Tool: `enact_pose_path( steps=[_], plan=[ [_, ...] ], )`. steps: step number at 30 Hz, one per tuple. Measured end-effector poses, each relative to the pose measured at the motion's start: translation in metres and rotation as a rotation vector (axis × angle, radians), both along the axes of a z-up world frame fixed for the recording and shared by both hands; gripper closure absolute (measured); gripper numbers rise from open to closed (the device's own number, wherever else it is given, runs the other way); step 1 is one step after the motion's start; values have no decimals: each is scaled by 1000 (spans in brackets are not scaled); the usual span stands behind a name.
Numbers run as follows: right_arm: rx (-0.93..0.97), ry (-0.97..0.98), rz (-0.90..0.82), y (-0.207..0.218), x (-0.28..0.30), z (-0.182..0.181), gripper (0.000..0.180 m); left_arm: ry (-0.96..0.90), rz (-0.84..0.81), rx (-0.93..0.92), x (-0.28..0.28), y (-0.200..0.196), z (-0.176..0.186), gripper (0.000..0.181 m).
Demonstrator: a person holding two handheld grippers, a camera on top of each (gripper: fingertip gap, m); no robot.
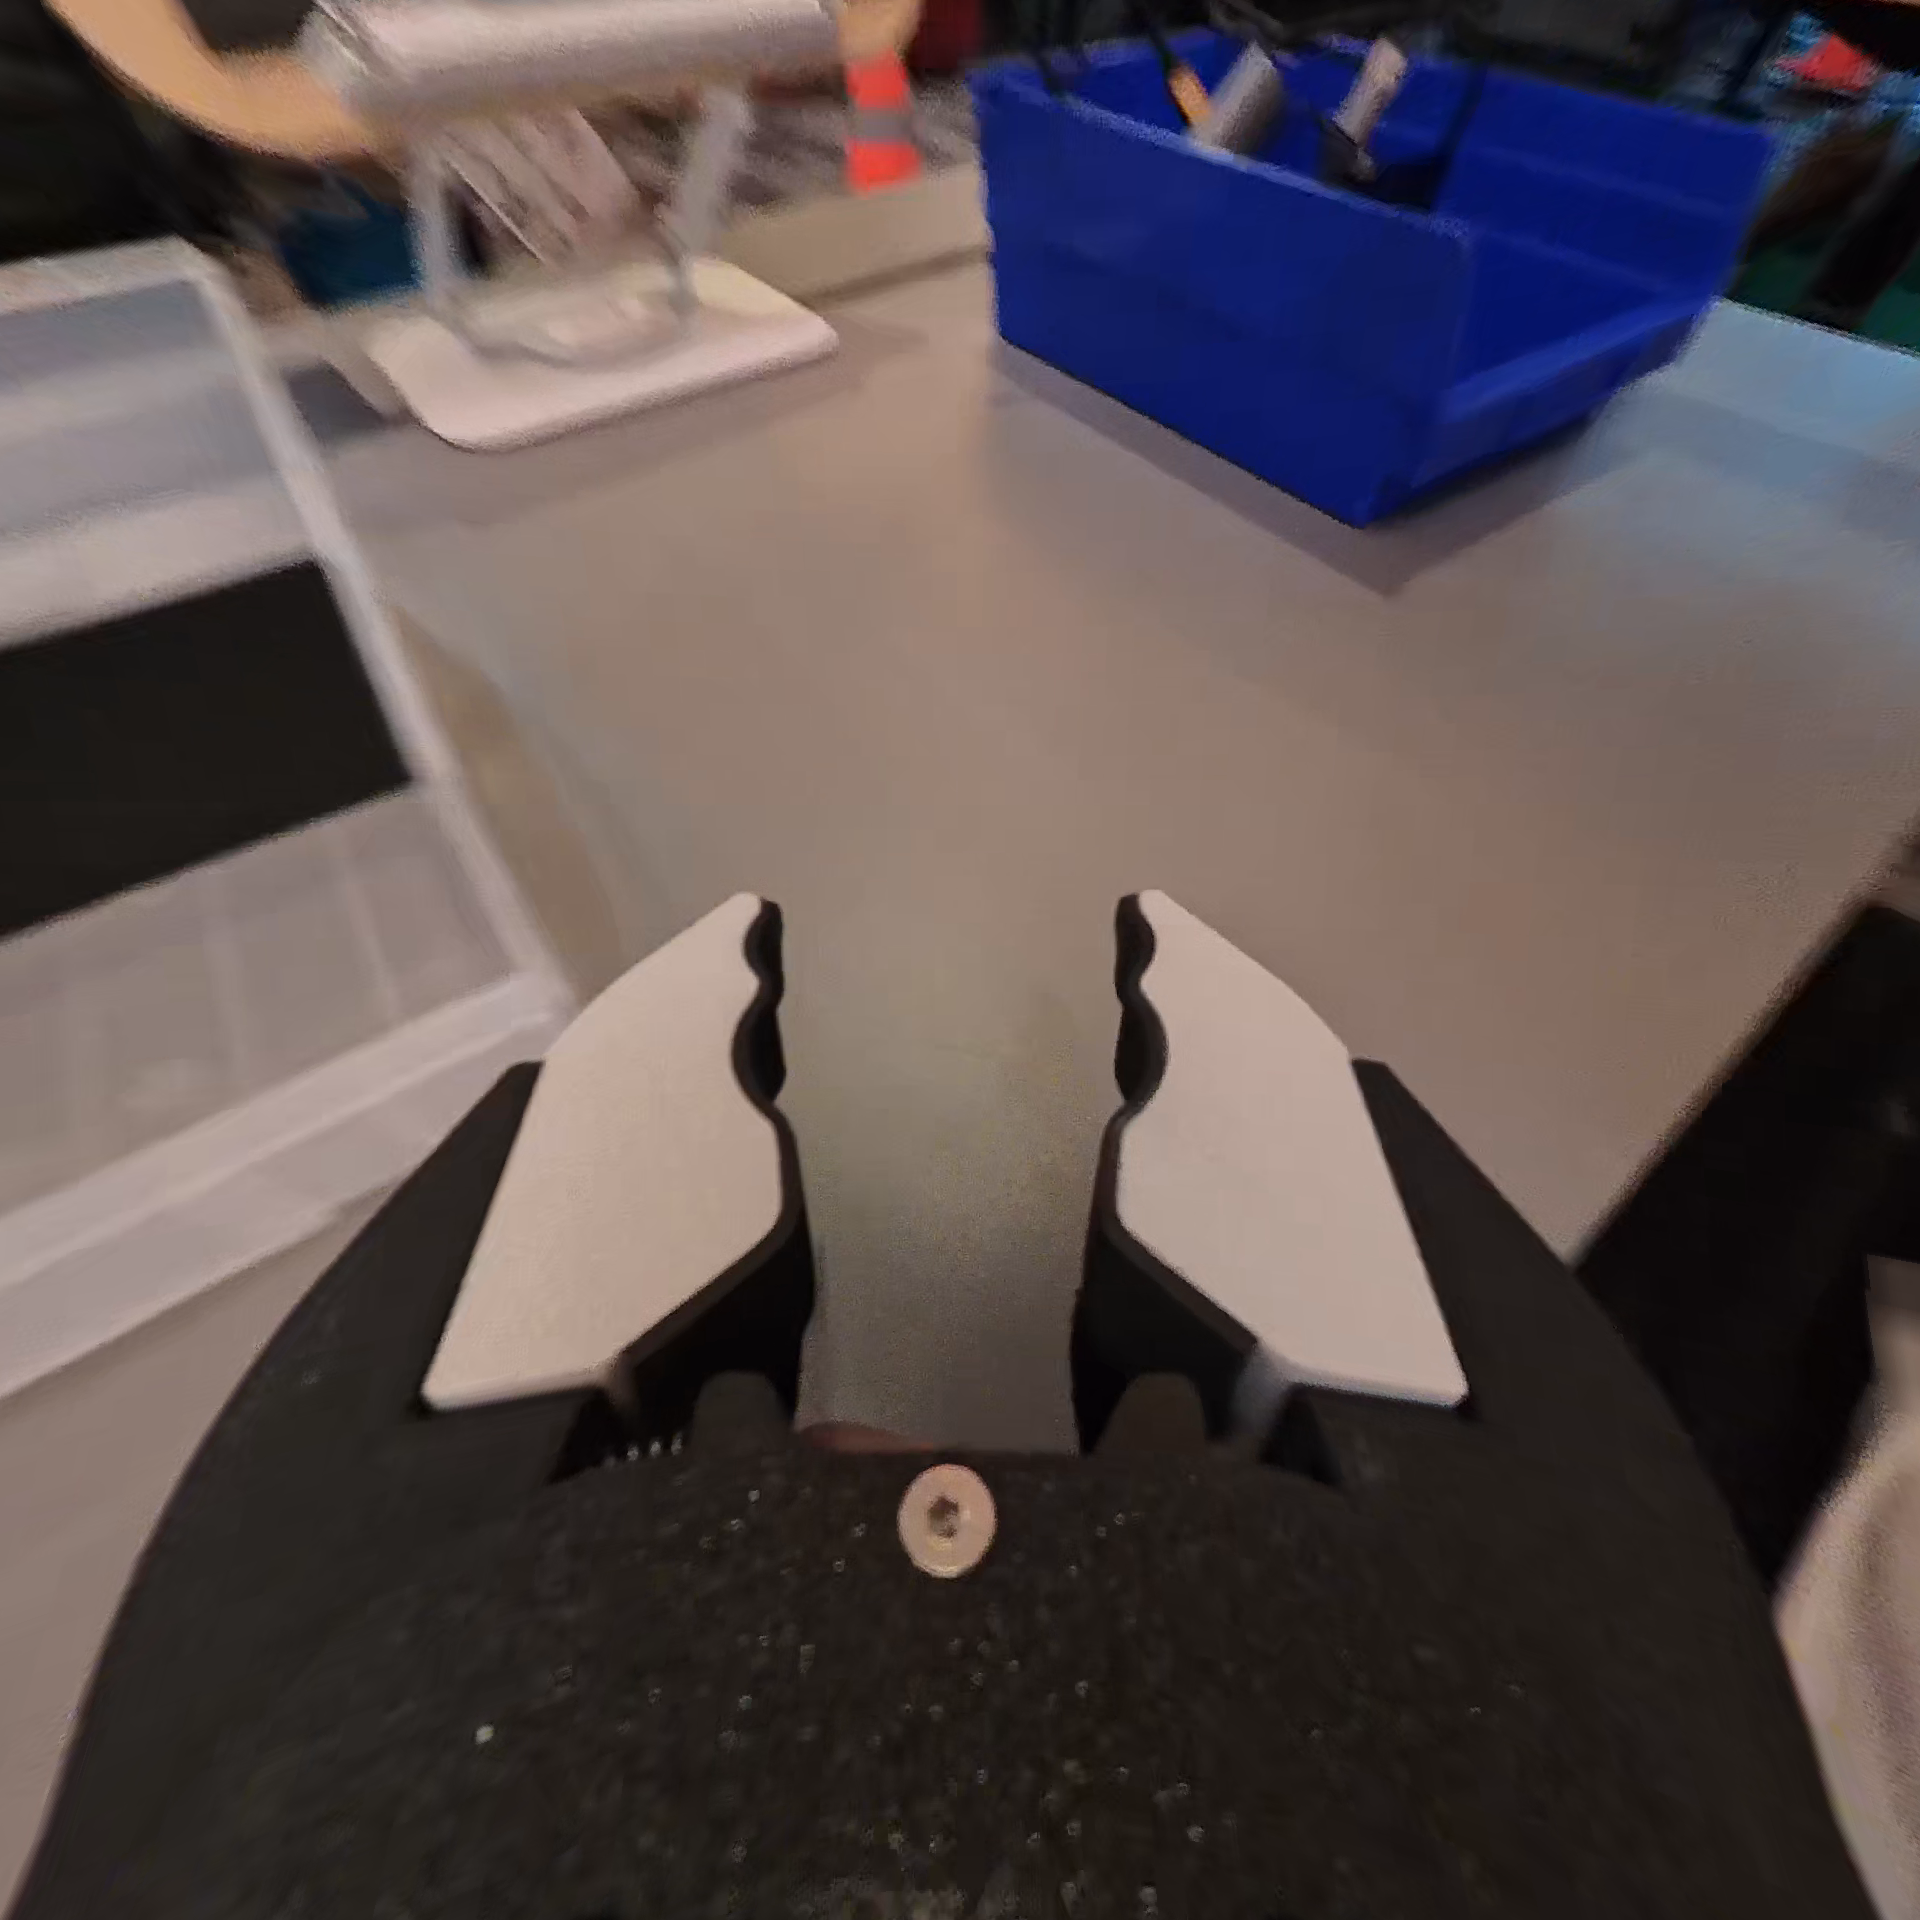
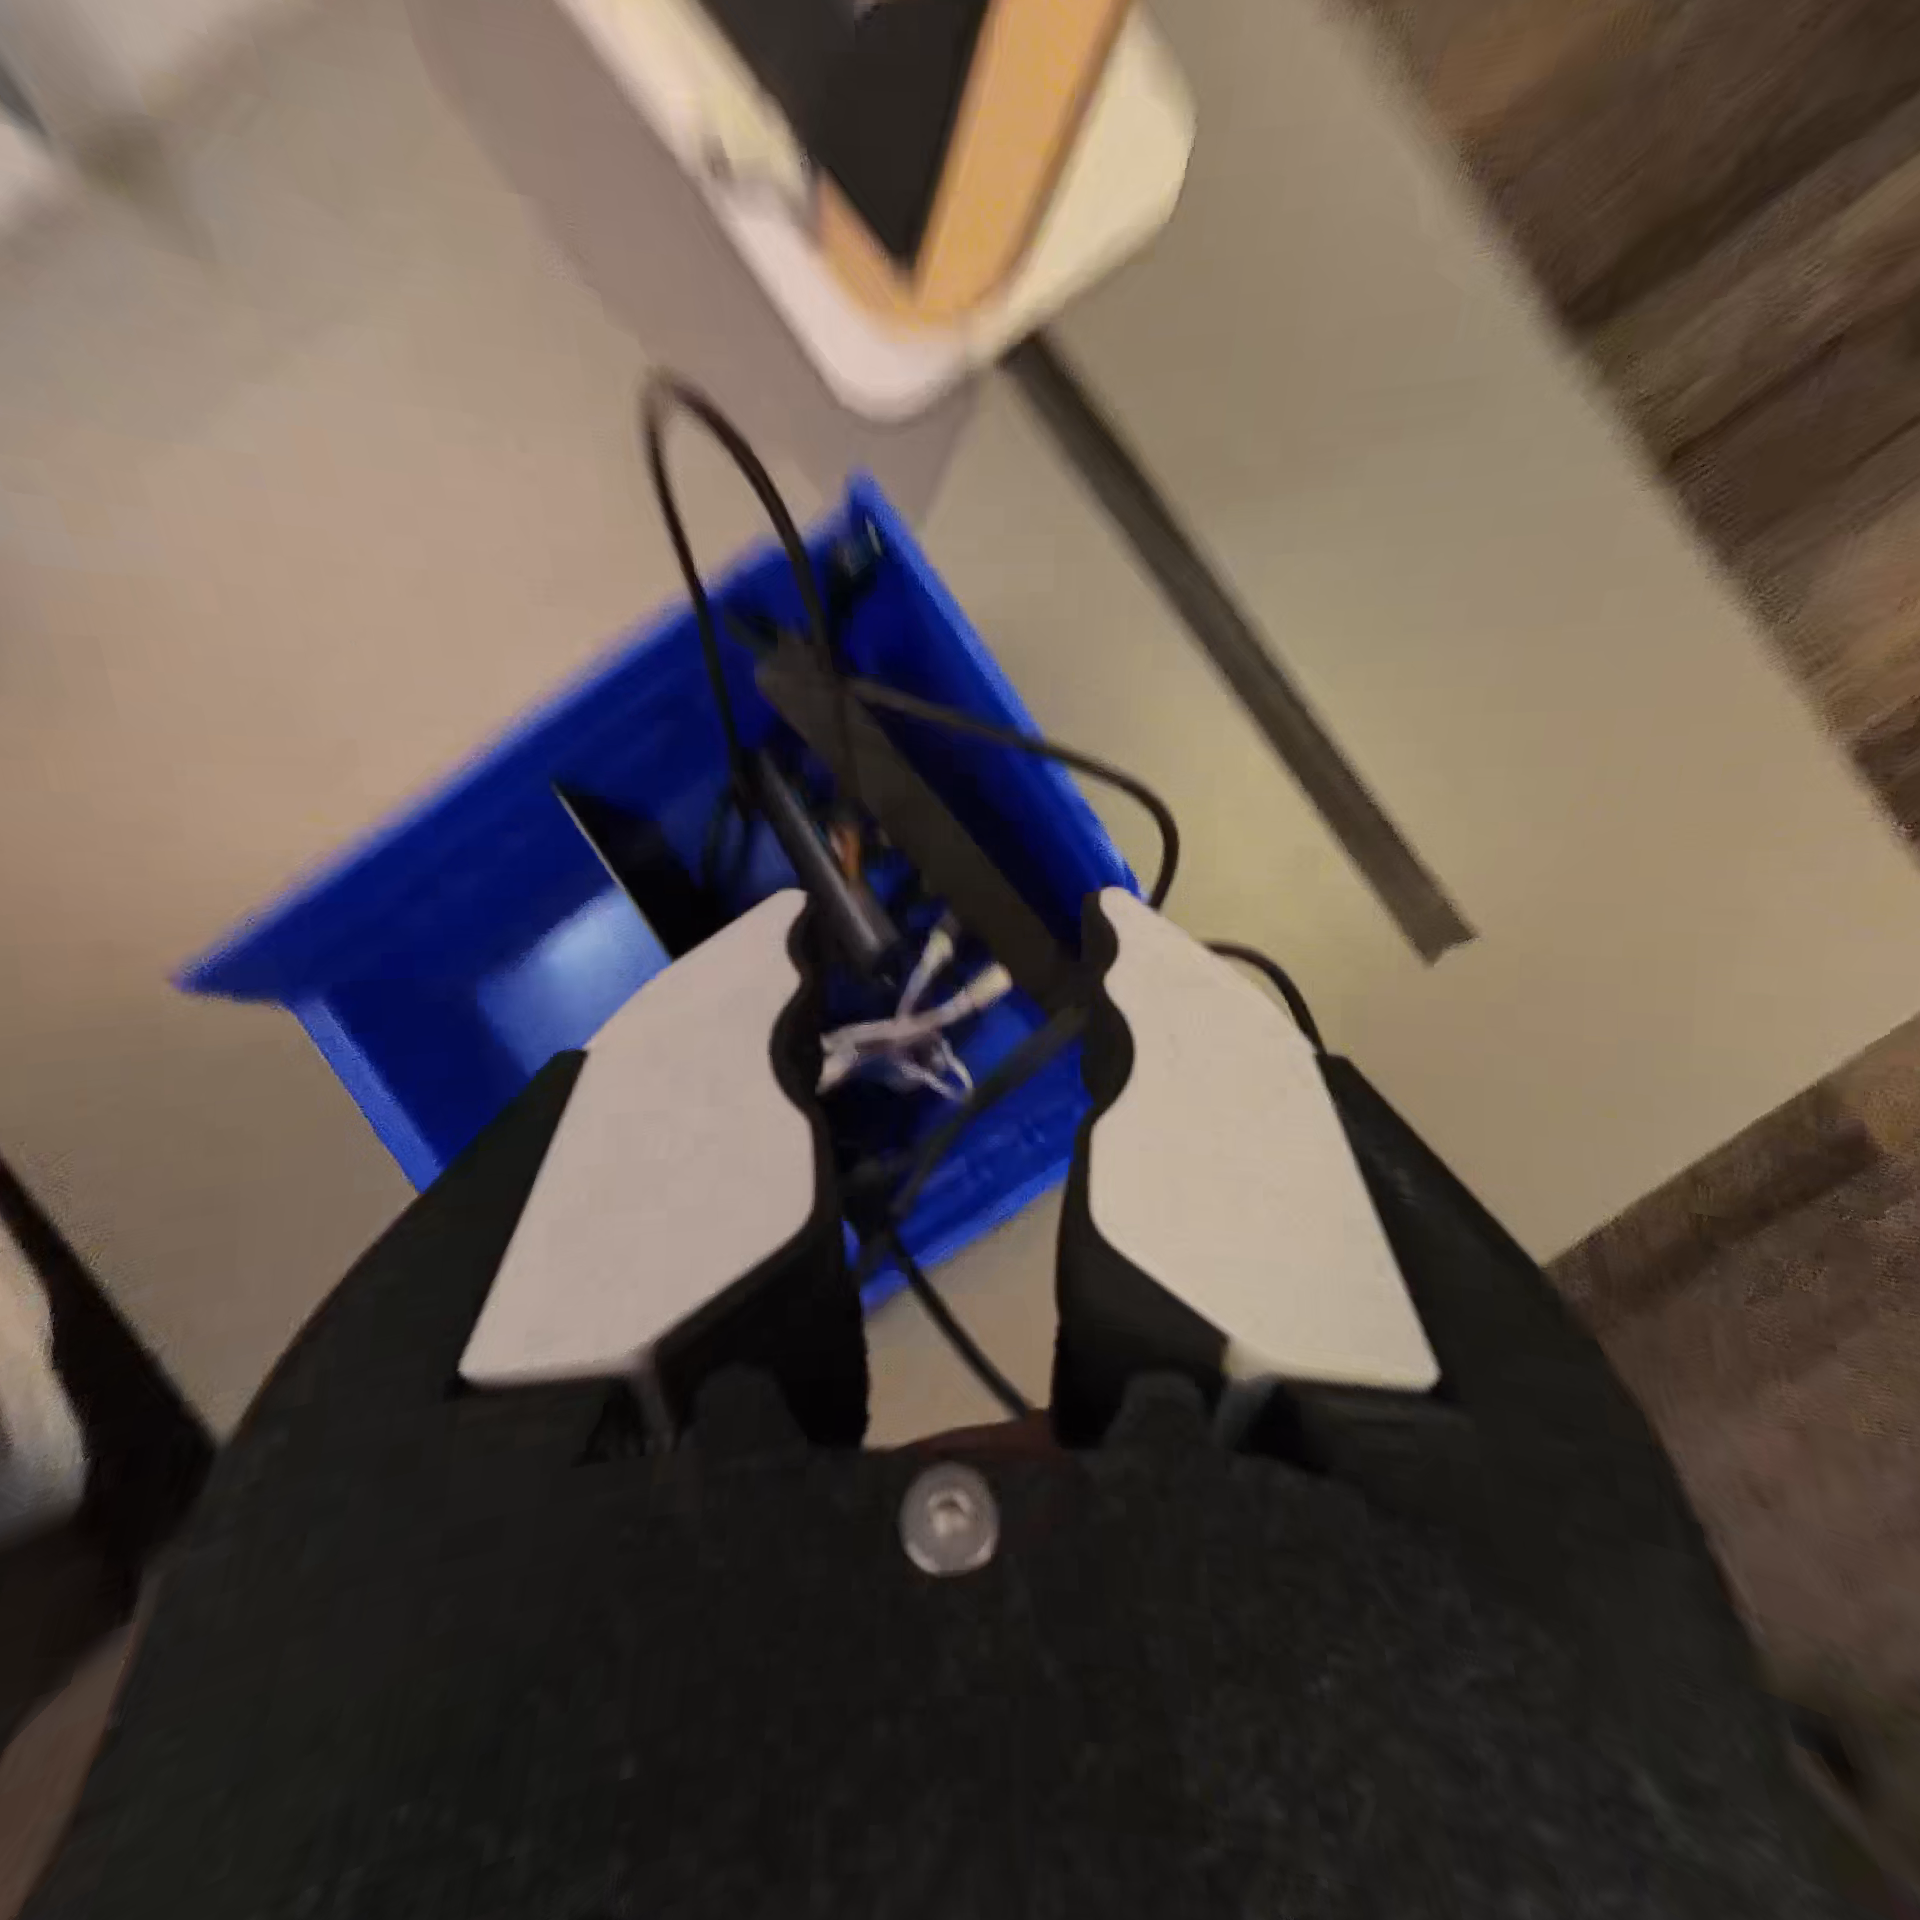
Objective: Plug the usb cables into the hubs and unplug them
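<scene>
A blue bin (image 1: 1247,312) stands on the grey table, far right in the left wrist view, with two silver hubs (image 1: 1252,88) and black cables sticking out. My left gripper (image 1: 948,914) is open and empty over bare table, well short of the bin. In the right wrist view my right gripper (image 2: 945,920) is open, pointing down over the blue bin (image 2: 468,935). A flat black hub (image 2: 914,821) lies slanted there, its near end by the right fingertip. A thinner dark plug (image 2: 826,883) sits near the left fingertip. Black cable (image 2: 717,499) loops out; white cables (image 2: 914,1029) lie in the bin.
A clear plastic box (image 1: 208,935) stands at the left. A white tray (image 1: 727,353) with a wire stand sits behind it, under a person's arm (image 1: 260,114). An orange cone (image 1: 881,125) is beyond. The table edge and wood floor (image 2: 1766,312) lie right of the bin.
</scene>
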State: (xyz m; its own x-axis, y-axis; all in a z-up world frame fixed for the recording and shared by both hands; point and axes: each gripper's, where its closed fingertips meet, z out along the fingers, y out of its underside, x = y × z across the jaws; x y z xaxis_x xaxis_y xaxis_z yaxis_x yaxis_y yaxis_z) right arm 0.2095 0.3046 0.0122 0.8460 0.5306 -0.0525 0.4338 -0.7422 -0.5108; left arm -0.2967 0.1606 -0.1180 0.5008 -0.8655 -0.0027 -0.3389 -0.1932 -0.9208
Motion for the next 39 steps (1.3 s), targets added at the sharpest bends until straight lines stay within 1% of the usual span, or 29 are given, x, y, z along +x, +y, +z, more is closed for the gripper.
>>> enact_pose_path(
  steps=[1, 2, 3, 4, 5, 7, 10, 13, 15, 17, 19, 22, 29, 36, 39],
  plan=[
    [129, 62, -36, -6, -12, 23, 135, -20, 51, 63, -9, 9, 10, 117],
    [271, 128, -80, -16, -26, 42, 138, -51, 112, 124, -20, 18, 21, 119],
    [387, 169, -134, -33, -39, 52, 138, -89, 182, 182, -35, 28, 32, 121],
    [461, 176, -187, -55, -50, 50, 137, -127, 254, 233, -50, 38, 43, 122],
    [507, 164, -247, -79, -60, 40, 138, -155, 322, 273, -66, 46, 51, 124],
    [583, 169, -400, -124, -79, 5, 138, -170, 423, 303, -93, 60, 57, 126],
    [624, 260, -633, -180, -108, -59, 137, -102, 503, 292, -117, 76, 49, 126],
    [641, 182, -769, -212, -119, -110, 134, -25, 555, 261, -132, 88, 32, 129],
    [643, 121, -875, -226, -110, -129, 134, -18, 576, 177, -136, 95, 18, 133],
    [658, 62, -895, -232, -105, -139, 131, -53, 562, 65, -132, 96, 8, 134],
    [633, 21, -888, -235, -101, -146, 130, -84, 551, 21, -127, 96, 7, 135],
    [624, 28, -884, -237, -97, -151, 130, -62, 544, 53, -122, 95, 9, 137],
    [628, 38, -879, -244, -96, -150, 131, 1, 535, 80, -117, 91, 6, 137],
    [624, 42, -868, -243, -98, -149, 131, -3, 533, 83, -116, 88, 7, 137],
    [675, 40, -804, -235, -110, -140, 130, -4, 511, 86, -112, 86, 8, 137]
  ],
)
